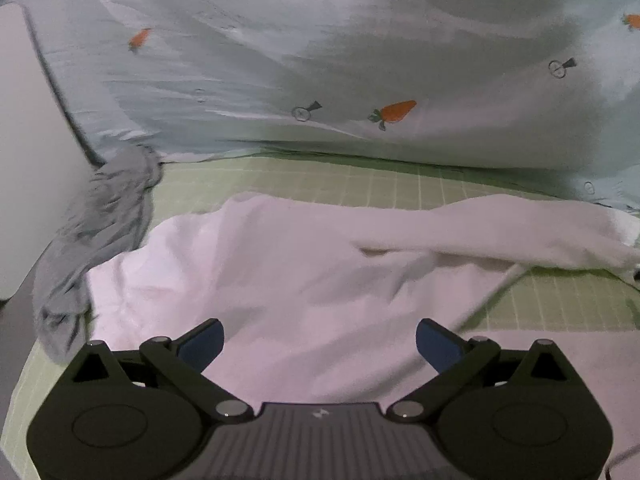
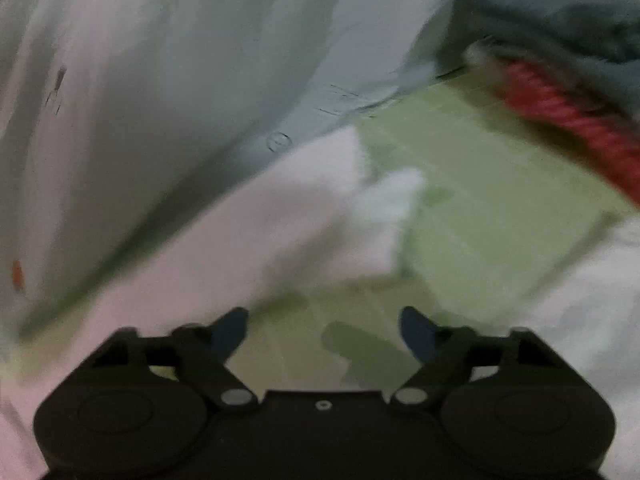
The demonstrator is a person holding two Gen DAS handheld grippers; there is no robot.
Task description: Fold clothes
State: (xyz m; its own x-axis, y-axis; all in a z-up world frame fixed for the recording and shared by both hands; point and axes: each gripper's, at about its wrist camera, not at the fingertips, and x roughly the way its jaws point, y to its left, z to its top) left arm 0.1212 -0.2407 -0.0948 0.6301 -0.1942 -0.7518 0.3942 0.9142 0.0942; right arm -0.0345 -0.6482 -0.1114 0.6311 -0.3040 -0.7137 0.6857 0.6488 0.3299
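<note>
A rumpled white garment [image 1: 304, 276] lies on the green grid mat [image 1: 360, 178], one long sleeve stretching to the right. My left gripper [image 1: 320, 340] hovers just above its near part, open, blue pads wide apart and nothing between them. In the blurred right wrist view the white garment [image 2: 304, 208] spreads from the left toward the middle, ending in a cuff over the green mat [image 2: 500, 200]. My right gripper [image 2: 324, 328] is open over bare mat beside the cloth and holds nothing.
A pale blue sheet with carrot prints [image 1: 340, 60] rises behind the mat. A grey garment [image 1: 92, 236] lies bunched at the left edge. At the upper right of the right wrist view sit a red knitted item [image 2: 576, 124] and dark blue-grey cloth [image 2: 568, 12].
</note>
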